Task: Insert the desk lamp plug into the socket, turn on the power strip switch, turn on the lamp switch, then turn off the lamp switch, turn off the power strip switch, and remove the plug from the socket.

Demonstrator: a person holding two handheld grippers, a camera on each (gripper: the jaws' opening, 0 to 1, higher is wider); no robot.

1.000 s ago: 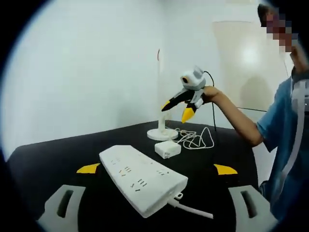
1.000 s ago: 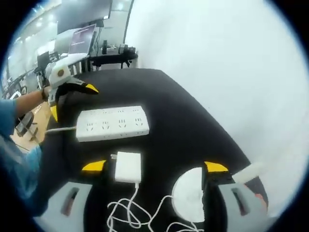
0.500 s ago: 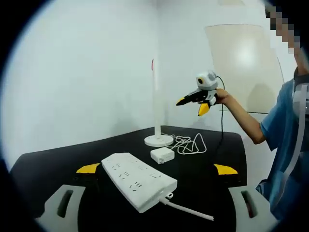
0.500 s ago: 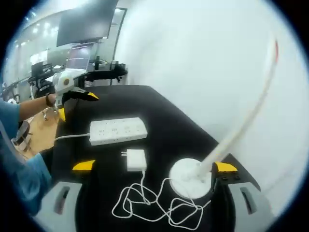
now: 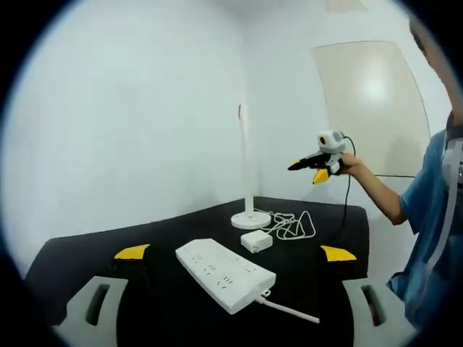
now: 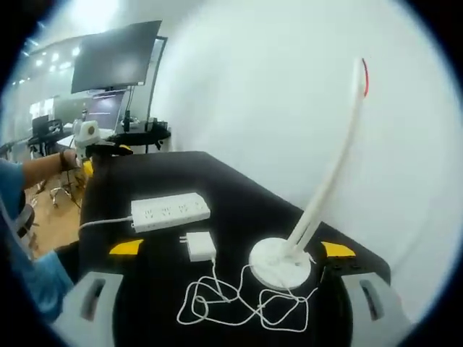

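Note:
A white power strip [image 5: 226,273] lies on the black table [image 5: 87,249], its cable running toward the near edge. Beyond it sits the lamp's white plug block [image 5: 257,241], unplugged, with its coiled cord [image 5: 293,225] leading to the desk lamp's round base [image 5: 251,219] and tall thin stem [image 5: 246,159]. My left gripper [image 5: 235,253] is open and empty, held back from the strip. My right gripper [image 5: 307,168] hangs in the air to the right of the lamp. In the right gripper view, my right gripper [image 6: 232,249] is open above the plug block [image 6: 200,246], the cord [image 6: 239,303] and the lamp base [image 6: 279,262]. The power strip [image 6: 171,211] lies farther off.
A white wall stands close behind the lamp. A person in a blue sleeve [image 5: 427,195] stands at the table's right side. My left gripper [image 6: 98,148] is at the table's far end, with desks and a monitor [image 6: 116,54] behind it.
Both grippers have drawn back and up from the table, so the strip, plug and lamp look smaller. The right gripper has moved away from the lamp stem. Nothing was taken hold of.

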